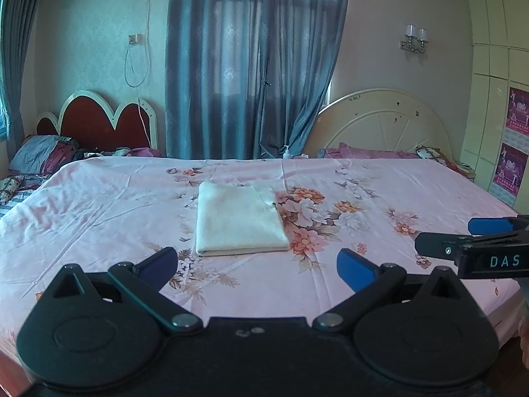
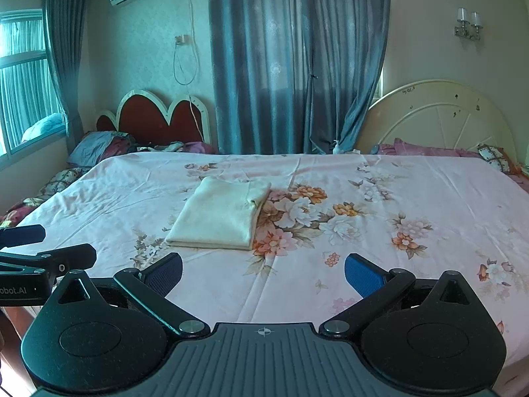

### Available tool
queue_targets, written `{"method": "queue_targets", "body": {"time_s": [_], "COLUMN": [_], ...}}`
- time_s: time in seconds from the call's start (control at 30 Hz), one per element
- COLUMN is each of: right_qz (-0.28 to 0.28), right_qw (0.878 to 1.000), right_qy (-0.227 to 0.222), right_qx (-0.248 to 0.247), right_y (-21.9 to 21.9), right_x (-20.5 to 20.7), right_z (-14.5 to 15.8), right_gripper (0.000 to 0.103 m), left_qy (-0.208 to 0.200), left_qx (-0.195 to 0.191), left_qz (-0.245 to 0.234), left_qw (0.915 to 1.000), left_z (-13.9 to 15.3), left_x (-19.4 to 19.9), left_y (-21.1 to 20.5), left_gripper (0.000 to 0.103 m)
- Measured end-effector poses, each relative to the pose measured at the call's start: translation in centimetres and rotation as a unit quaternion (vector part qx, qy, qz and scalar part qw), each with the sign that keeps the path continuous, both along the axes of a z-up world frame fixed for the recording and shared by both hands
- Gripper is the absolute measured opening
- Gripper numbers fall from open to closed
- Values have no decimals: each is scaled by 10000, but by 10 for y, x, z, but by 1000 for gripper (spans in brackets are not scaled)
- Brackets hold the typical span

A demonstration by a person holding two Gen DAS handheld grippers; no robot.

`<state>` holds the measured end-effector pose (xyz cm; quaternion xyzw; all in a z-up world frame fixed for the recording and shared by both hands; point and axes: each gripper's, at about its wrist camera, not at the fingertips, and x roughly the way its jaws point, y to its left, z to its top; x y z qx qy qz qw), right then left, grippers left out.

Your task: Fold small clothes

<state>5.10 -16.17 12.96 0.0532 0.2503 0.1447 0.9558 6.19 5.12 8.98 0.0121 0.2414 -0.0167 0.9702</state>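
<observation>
A cream garment (image 1: 238, 219) lies folded into a neat rectangle on the pink floral bed sheet (image 1: 99, 205). It also shows in the right wrist view (image 2: 221, 214). My left gripper (image 1: 258, 266) is open and empty, held above the bed's near edge, short of the garment. My right gripper (image 2: 263, 273) is open and empty, near the front edge, to the right of the garment. The right gripper shows at the right edge of the left wrist view (image 1: 463, 236). The left gripper shows at the left edge of the right wrist view (image 2: 43, 246).
Pillows and bedding (image 1: 43, 157) are piled at the far left by a red headboard (image 1: 99, 122). A cream headboard (image 1: 380, 122) and purple pillows (image 1: 363, 152) stand at the far right. Blue curtains (image 1: 251, 66) hang behind the bed.
</observation>
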Motion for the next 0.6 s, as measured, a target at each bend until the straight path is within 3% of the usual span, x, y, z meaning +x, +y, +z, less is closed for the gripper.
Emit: {"method": "queue_targets", "body": {"time_s": [0.6], "right_qz": [-6], "right_qw": [10000], "right_qy": [8], "right_qx": [10], "right_y": [-1], "right_x": [2], "right_z": [-2], "right_gripper": [103], "left_qy": [-27], "left_qx": [-4], "left_qz": [-33], "left_qw": [10000], "left_z": [0], "left_x": [3], "left_y": [1], "left_gripper": [102]}}
